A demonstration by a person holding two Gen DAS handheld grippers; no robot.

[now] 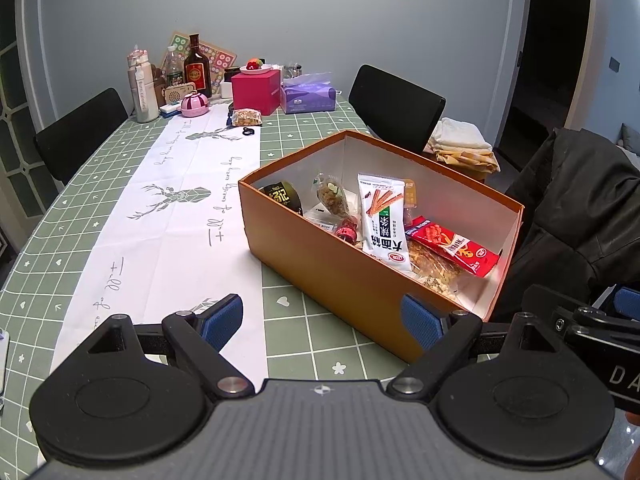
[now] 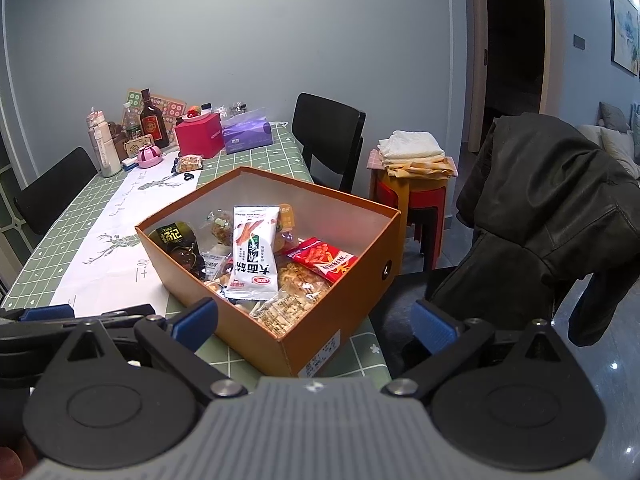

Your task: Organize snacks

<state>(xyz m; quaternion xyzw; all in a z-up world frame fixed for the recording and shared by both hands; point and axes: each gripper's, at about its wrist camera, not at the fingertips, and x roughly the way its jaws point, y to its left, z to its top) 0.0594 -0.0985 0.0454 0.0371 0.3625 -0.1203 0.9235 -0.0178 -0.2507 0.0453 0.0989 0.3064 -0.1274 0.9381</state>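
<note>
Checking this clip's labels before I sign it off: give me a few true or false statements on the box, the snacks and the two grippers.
1. The orange box holds several snack packets. True.
2. The white packet lies on the table runner. False: it is in the box, on other snacks.
3. Both the left gripper and the right gripper are open and empty. True.
4. The red packet is held by a gripper. False: it rests in the box.
</note>
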